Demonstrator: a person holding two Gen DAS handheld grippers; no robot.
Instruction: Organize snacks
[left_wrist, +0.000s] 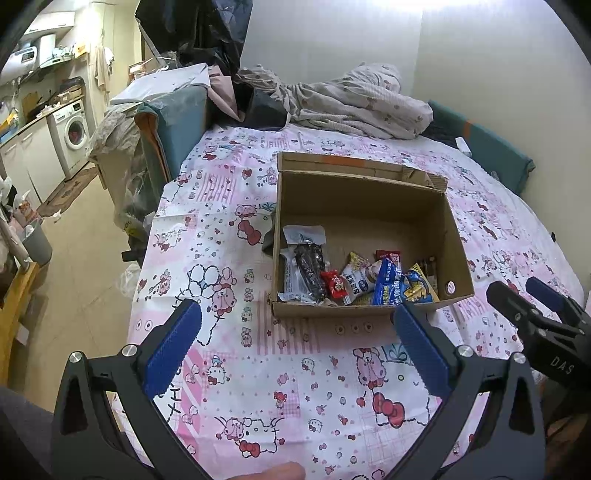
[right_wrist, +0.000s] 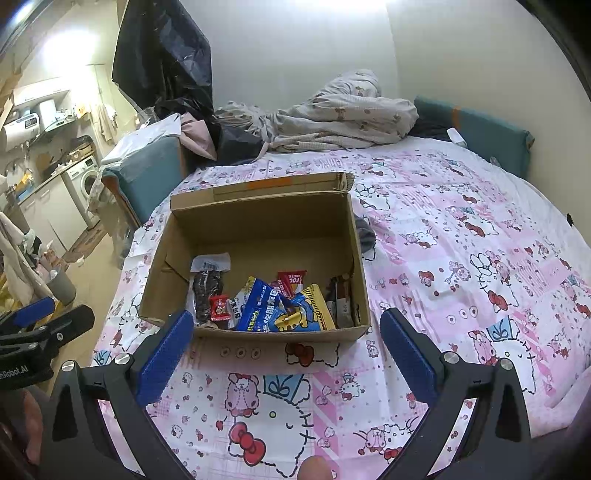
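An open cardboard box (left_wrist: 364, 195) (right_wrist: 258, 218) stands on a table with a pink cartoon-print cloth (left_wrist: 295, 387) (right_wrist: 461, 266). Several snack packets lie along its near side: a clear pack of dark snacks (left_wrist: 308, 266) (right_wrist: 207, 284), a small red packet (left_wrist: 336, 284) (right_wrist: 218, 308), a blue packet (left_wrist: 388, 282) (right_wrist: 258, 306) and a yellow one (right_wrist: 314, 306). My left gripper (left_wrist: 297, 314) is open and empty, just before the box. My right gripper (right_wrist: 286, 325) is open and empty at the box's near wall; it also shows at the right of the left wrist view (left_wrist: 524, 291).
Bundled bedding (left_wrist: 354, 99) (right_wrist: 343, 110) and teal cushions (left_wrist: 495, 147) (right_wrist: 480, 133) lie behind the table. A dark cloth (right_wrist: 367, 234) sits beside the box. To the left are a kitchen floor, a washing machine (left_wrist: 72, 133) and a grey bin (left_wrist: 37, 243).
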